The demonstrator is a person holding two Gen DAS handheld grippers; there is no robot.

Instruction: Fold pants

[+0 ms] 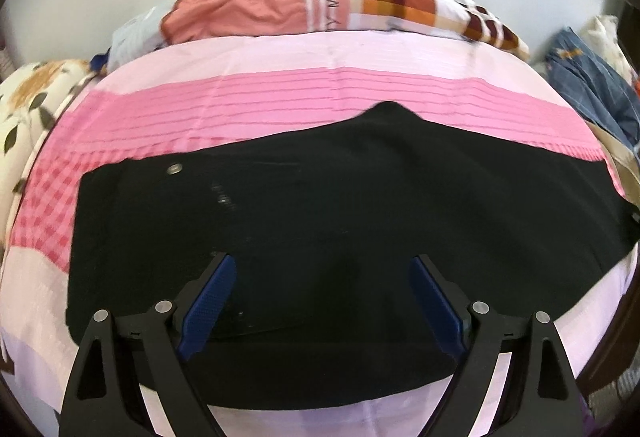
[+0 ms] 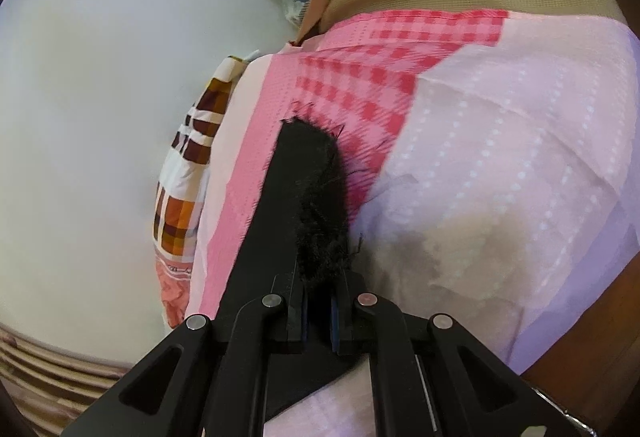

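Closest to my right wrist camera, the right gripper (image 2: 318, 321) has its fingers (image 2: 335, 321) pinched together on a frayed black hem of the pants (image 2: 316, 205), which rises off the pink bed cover (image 2: 500, 141) near the bed's checked end. My left gripper (image 1: 322, 297) hovers with its blue fingers (image 1: 208, 301) spread wide over the middle of the pants (image 1: 340, 205), holding nothing; the garment lies flat across the bed, its metal button (image 1: 174, 169) toward the left edge and the pillows (image 1: 320, 1) along the far edge. I judge I'm at the lengthwise fold. To do it well I'd keep the hem taut, carry it low toward the waistband, and use the left gripper to pin the crease line so nothing slides or bunches.
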